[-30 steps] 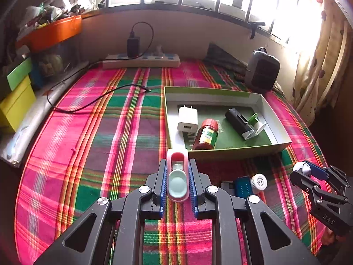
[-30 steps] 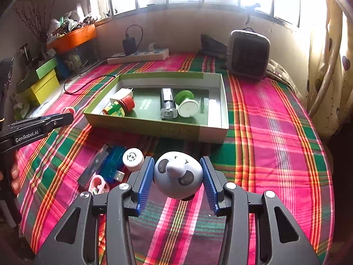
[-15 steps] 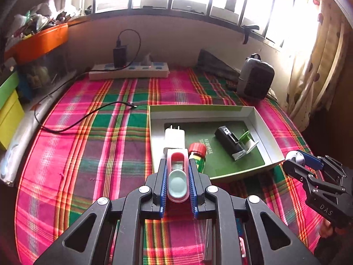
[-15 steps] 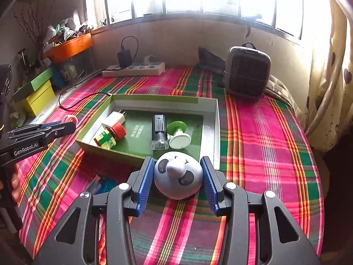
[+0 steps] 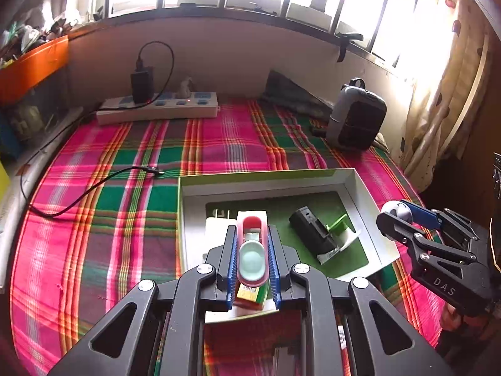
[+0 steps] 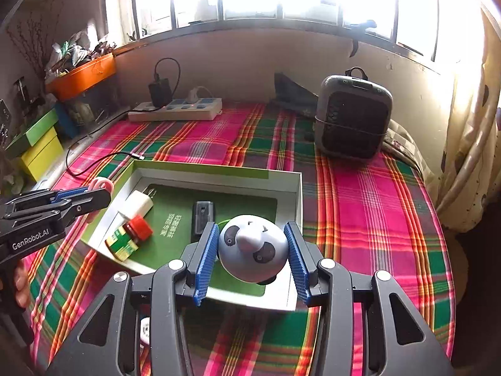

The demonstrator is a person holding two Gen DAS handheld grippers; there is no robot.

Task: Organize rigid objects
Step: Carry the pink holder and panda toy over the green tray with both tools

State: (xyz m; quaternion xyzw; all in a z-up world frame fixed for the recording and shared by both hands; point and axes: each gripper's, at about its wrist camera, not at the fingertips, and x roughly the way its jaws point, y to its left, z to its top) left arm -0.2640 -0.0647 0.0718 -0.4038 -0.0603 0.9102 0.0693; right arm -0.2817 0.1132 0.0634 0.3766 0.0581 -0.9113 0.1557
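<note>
While the left gripper [image 5: 253,255] clamps a pink oval case [image 5: 252,250] and the right gripper [image 6: 253,252] grasps a grey panda-faced ball [image 6: 253,248], both hover over the green-lined white cardboard tray [image 6: 219,174]; next, lowering and releasing.

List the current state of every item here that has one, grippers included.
left gripper: shut on pink clip
right gripper: shut on panda ball
green box: open, lidless
red-capped bottle: capped, lying in box
power strip: switched on, black charger plugged in
</note>
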